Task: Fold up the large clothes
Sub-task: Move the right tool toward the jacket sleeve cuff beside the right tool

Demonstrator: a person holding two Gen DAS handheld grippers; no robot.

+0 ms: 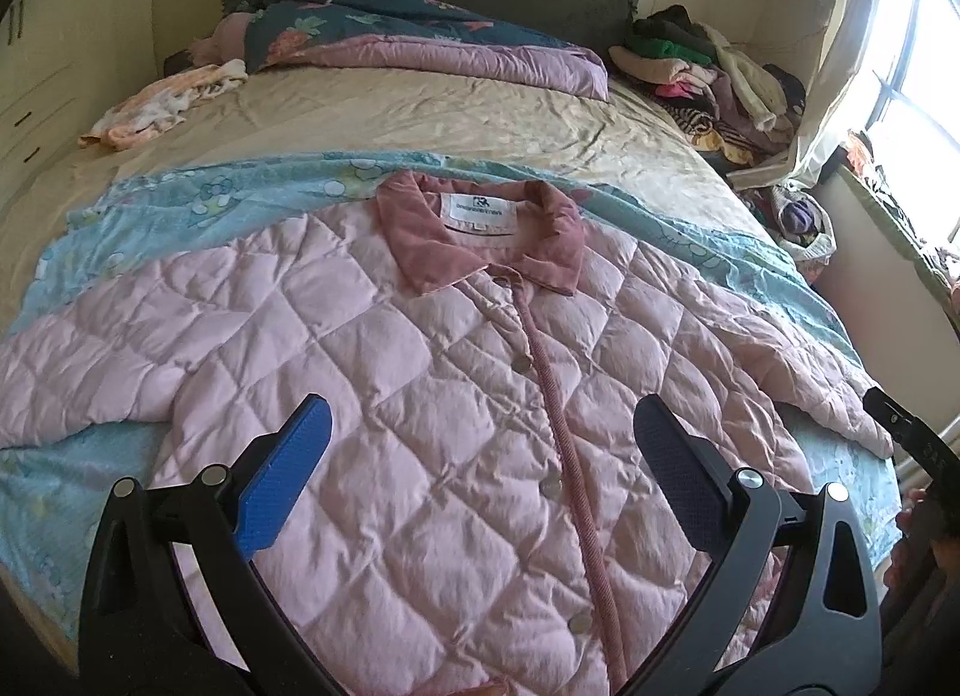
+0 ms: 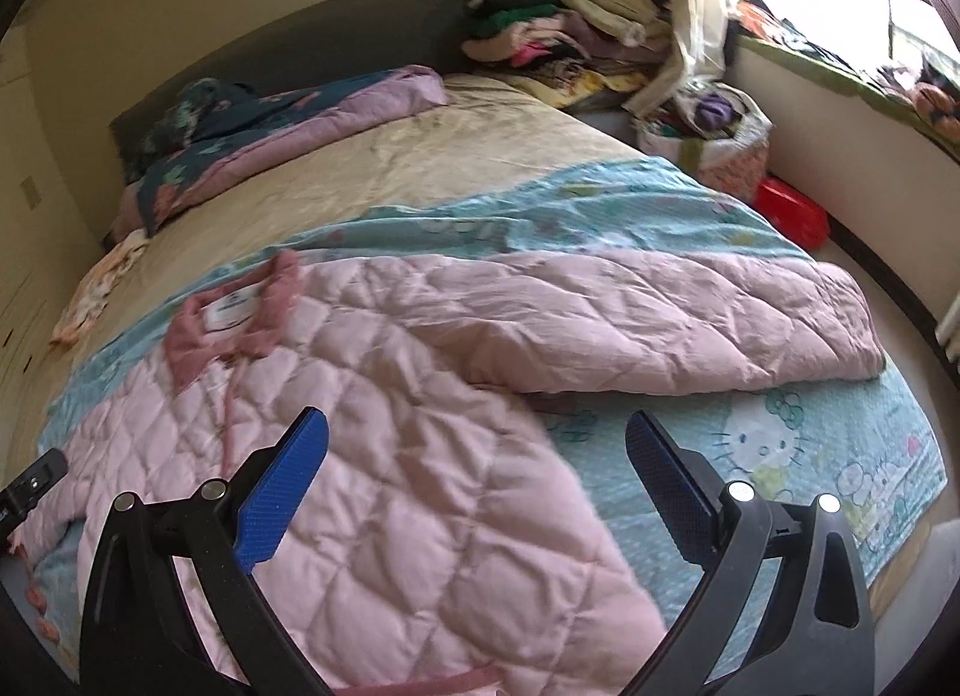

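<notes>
A pink quilted jacket (image 1: 420, 372) with a darker pink collar (image 1: 480, 240) lies flat, front up and buttoned, on a light blue cartoon blanket (image 1: 180, 204) on the bed. Its sleeves spread out to both sides. My left gripper (image 1: 480, 480) is open and empty above the jacket's lower front. In the right wrist view the jacket (image 2: 390, 456) fills the middle, with its right sleeve (image 2: 690, 312) stretched out to the right. My right gripper (image 2: 474, 492) is open and empty above the jacket's lower right side. The right gripper's tip (image 1: 900, 426) shows by the sleeve cuff.
A beige sheet (image 1: 420, 120) covers the bed's far half. A folded floral quilt (image 1: 390, 30) lies at the headboard. A small patterned cloth (image 1: 162, 102) lies far left. A pile of clothes (image 1: 708, 66) sits by the window, a bag (image 2: 708, 132) and red item (image 2: 792, 210) beside the bed.
</notes>
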